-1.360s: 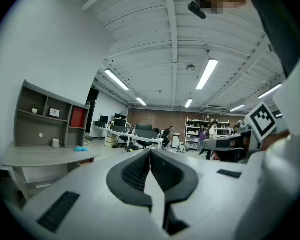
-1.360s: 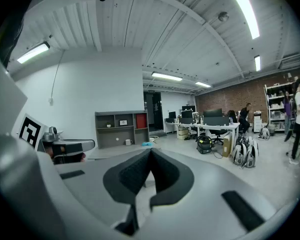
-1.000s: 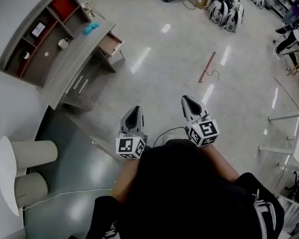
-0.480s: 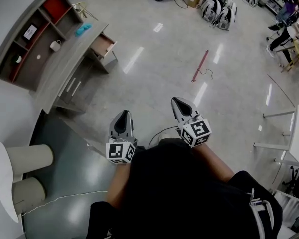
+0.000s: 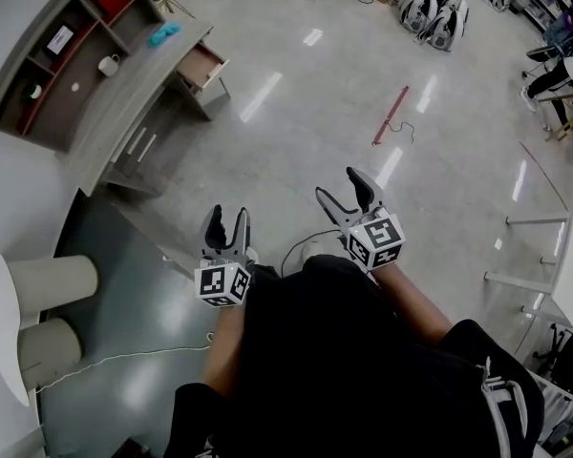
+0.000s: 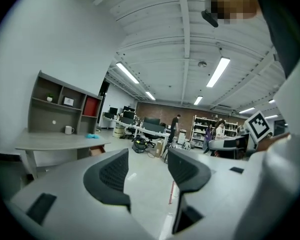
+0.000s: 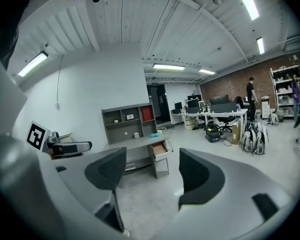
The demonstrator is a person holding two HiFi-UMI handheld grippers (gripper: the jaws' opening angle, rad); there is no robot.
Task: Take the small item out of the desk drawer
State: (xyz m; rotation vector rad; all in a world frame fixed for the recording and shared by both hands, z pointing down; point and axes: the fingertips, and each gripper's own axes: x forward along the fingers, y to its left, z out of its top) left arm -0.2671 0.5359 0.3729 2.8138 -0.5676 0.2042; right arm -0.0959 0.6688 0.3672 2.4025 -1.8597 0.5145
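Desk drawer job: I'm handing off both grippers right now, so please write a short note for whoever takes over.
Left gripper: jaws opening, nothing between them.
Right gripper: jaws opening, also empty.
Things: the grey wooden desk with a shelf unit stands by the wall, far from both grippers. Its brown drawer is already pulled out. The small item inside cannot be made out from here.
Done: the drawer is open.
Left: walk to the desk, reach into the drawer, grip the item, lift it out.
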